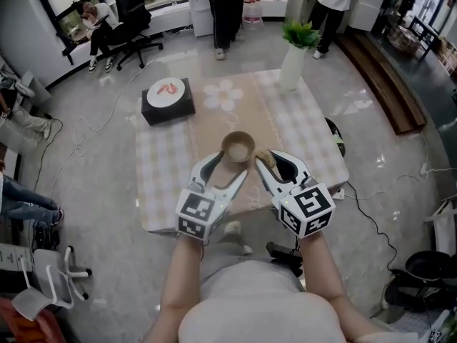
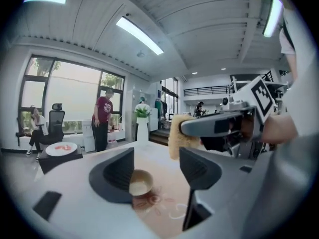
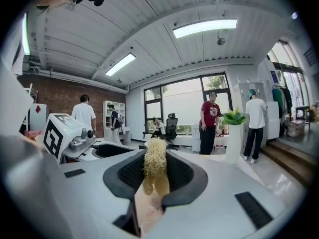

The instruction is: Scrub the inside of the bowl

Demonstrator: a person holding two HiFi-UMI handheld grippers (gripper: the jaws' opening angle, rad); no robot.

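Observation:
A small tan bowl [image 1: 238, 147] stands on the beige runner in the middle of the table [image 1: 164, 163]. My left gripper [image 1: 228, 165] is open just short of the bowl's near rim, nothing between its pads. In the left gripper view the bowl [image 2: 141, 182] shows between the jaws, its left side hidden behind the left one. My right gripper [image 1: 265, 158] hangs to the right of the bowl, shut on a yellowish fibrous scrubber [image 1: 263, 155]. In the right gripper view the scrubber [image 3: 155, 169] sticks up between the jaws. The scrubber [image 2: 175, 136] also appears in the left gripper view.
A black box with a white plate [image 1: 168, 93] sits at the table's far left. A white vase with a green plant [image 1: 294, 57] stands at the far right corner. People [image 1: 226, 6] stand beyond the table, one sits by an office chair [image 1: 133, 16]. Cables [image 1: 93, 127] cross the floor.

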